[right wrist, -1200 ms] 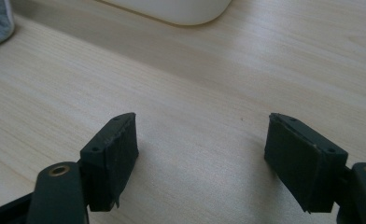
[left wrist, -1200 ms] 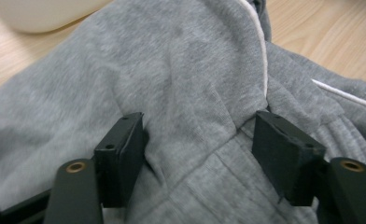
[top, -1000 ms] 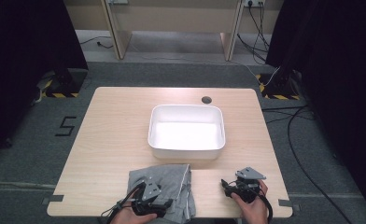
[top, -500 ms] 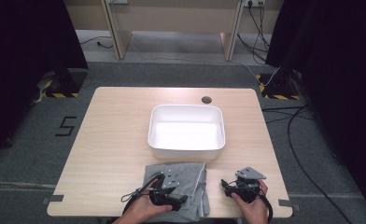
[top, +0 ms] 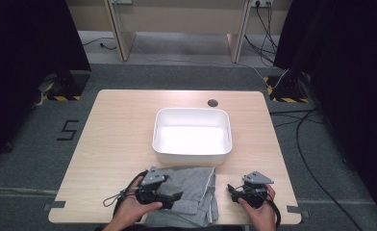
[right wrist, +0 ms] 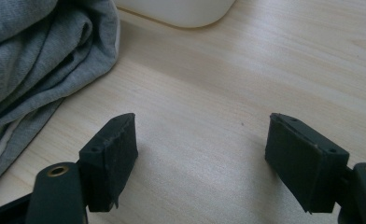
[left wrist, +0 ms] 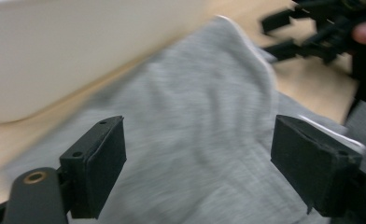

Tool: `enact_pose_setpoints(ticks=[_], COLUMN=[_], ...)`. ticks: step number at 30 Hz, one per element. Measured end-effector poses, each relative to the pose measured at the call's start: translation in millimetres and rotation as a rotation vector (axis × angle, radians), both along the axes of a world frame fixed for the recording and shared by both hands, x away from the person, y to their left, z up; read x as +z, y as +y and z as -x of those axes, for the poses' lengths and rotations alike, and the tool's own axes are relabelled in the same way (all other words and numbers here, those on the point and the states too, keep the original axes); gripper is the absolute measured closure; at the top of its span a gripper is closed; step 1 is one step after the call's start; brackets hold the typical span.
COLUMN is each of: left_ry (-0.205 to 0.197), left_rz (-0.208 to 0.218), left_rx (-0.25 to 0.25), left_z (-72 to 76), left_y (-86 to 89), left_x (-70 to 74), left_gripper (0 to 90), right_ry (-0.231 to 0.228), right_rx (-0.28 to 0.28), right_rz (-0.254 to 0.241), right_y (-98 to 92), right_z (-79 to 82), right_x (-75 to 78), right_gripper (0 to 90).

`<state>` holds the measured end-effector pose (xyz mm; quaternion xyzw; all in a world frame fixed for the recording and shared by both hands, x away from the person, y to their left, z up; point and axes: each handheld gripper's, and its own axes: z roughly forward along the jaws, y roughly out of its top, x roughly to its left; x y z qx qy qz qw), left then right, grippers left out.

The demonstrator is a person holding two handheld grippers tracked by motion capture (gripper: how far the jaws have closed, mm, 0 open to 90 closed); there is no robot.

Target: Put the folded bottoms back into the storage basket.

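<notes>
Wooden table (top: 119, 139): one white tub (top: 192, 136), one grey garment (top: 196, 192), two grippers.

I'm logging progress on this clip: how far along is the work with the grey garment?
Done: the grey garment lies folded at the table's near edge. In hand: the left gripper, its jaws just opened, hovers over the cloth, gripping nothing; the right gripper waits open beside it. Left, probably: the white bin holds nothing.
</notes>
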<state>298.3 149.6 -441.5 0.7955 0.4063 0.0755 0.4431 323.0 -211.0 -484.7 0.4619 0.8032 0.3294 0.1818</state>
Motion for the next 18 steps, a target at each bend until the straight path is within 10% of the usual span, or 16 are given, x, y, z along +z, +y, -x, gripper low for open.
enact_pose_setpoints(ticks=[10,18], left_ry=[0.095,0.134], left_rz=[0.025,0.038], left_rx=[0.147,0.106], left_z=[15.8,43.2], left_y=[62.0,49.3], left_x=[-22.2,-31.3], left_gripper=[14.5,14.4], right_ry=[-0.020,-0.064], right_rx=[0.021,0.088], right_rz=[-0.036,-0.109], right_y=[-2.2,7.2], right_z=[0.1,0.8], right_x=[10.0,34.2], right_gripper=[26.0,25.2])
